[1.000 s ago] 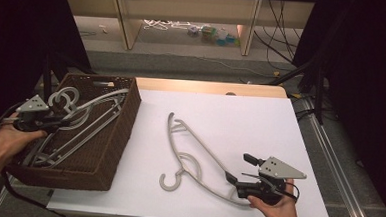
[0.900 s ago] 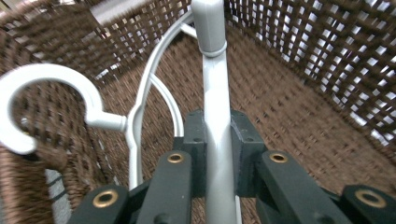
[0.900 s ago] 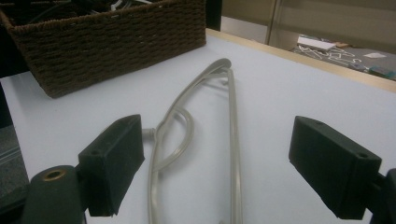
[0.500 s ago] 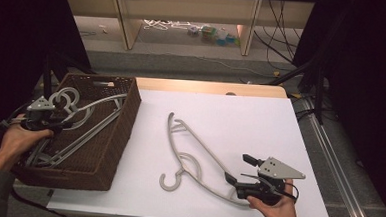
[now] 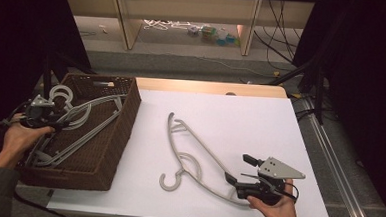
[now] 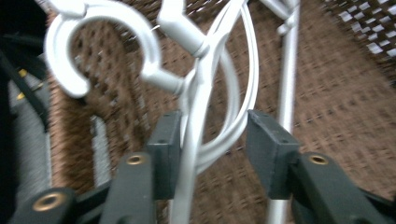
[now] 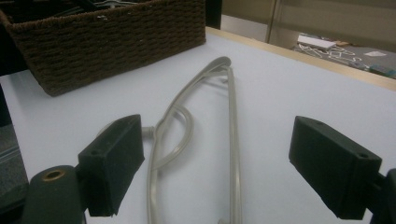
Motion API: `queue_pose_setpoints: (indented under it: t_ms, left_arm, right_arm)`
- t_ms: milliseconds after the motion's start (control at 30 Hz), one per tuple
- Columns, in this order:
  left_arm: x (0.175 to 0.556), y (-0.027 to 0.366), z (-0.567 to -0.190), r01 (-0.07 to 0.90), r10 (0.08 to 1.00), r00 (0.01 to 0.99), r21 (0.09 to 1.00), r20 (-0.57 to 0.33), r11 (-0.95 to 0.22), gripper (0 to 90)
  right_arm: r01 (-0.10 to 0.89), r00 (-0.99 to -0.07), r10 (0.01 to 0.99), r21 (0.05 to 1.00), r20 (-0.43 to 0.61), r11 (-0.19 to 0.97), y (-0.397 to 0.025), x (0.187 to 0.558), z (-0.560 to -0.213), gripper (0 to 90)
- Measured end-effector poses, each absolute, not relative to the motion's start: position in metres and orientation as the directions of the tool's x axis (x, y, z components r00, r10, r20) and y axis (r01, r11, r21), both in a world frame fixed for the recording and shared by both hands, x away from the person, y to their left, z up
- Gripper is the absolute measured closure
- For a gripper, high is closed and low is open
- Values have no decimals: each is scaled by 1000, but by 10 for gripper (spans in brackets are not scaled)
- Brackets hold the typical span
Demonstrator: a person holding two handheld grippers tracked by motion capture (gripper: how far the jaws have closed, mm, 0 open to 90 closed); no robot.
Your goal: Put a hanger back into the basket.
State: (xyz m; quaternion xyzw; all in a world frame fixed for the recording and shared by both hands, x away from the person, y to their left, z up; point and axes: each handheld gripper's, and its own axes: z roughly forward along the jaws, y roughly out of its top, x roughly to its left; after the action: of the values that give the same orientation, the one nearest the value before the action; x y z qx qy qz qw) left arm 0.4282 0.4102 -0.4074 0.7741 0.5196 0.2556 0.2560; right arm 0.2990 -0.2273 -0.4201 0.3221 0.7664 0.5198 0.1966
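Observation:
A brown wicker basket [image 5: 125, 130] at the table's left holds several grey hangers [image 5: 87, 120]. My left gripper [image 5: 48, 115] is at the basket's left rim, shut on the neck of one grey hanger [image 6: 196, 93] just below its hook; both strands sit between the pads over the basket floor [image 6: 336, 93]. Another grey hanger [image 5: 199, 149] lies flat on the white table [image 5: 260, 122]. My right gripper [image 5: 239, 169] is at that hanger's near end, open. The hanger [image 7: 233, 126] runs away from the wide gap of the right gripper [image 7: 217, 154], untouched by the pads.
The basket wall [image 7: 112, 37] stands to the left beyond the flat hanger. A wooden strip [image 5: 207, 86] edges the table's far side, with a shelf unit [image 5: 185, 18] and loose cables behind. Dark stands flank both sides.
My left hand has edged slightly right over the basket rim with the hanger in its grip. The right gripper and the flat hanger have stayed put.

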Motion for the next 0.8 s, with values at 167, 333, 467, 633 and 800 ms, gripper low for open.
queue_pose_setpoints:
  t_ms: [167,333,467,633,800]
  left_arm:
    - [425,411,-401,664,945,306,684,119,-301,468]
    - [418,406,-388,631,958,269,733,97,-252,388]
    - [409,399,-376,597,962,262,770,77,-225,342]
    - [391,386,-356,522,972,234,842,9,-133,302]
    - [363,360,-341,473,959,282,874,-33,-109,288]
  right_arm:
    - [280,-721,692,925,26,257,-228,301,-421,186]
    - [267,-722,691,932,26,244,-226,302,-422,186]
    - [276,-721,693,927,24,255,-227,301,-420,186]
    - [275,-717,697,928,23,253,-227,301,-420,185]
    - [283,-716,697,926,31,250,-227,300,-420,185]
